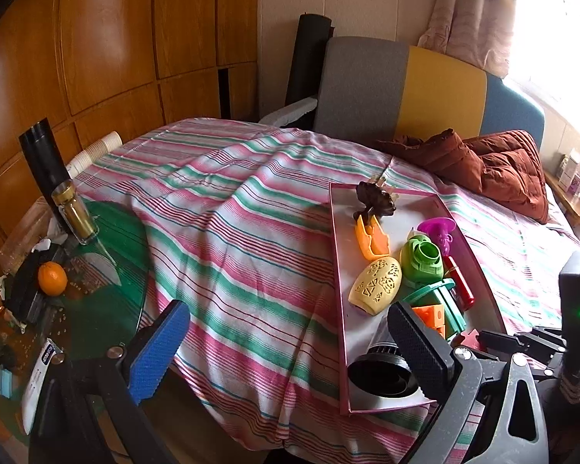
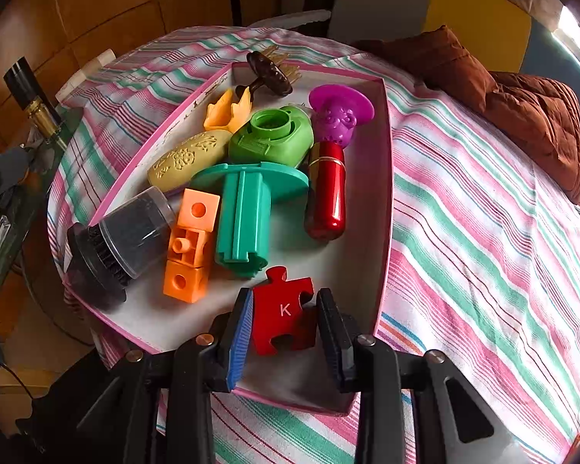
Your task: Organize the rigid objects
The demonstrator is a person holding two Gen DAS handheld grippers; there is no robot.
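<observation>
Red plastic sits between the fingers of my right gripper: a puzzle piece over the near end of the pink-rimmed tray. The blue pad touches its left edge; the black pad looks a hair clear on the right, so I cannot tell whether I truly hold it. My left gripper hangs wide open with nothing in it, near the tray's left rim. If the piece slips loose, it could tip against the green spool or the orange blocks just beyond. Should I swing wide, the red tube might roll. One white letter, K, shows on the piece; I can read no other writing.
</observation>
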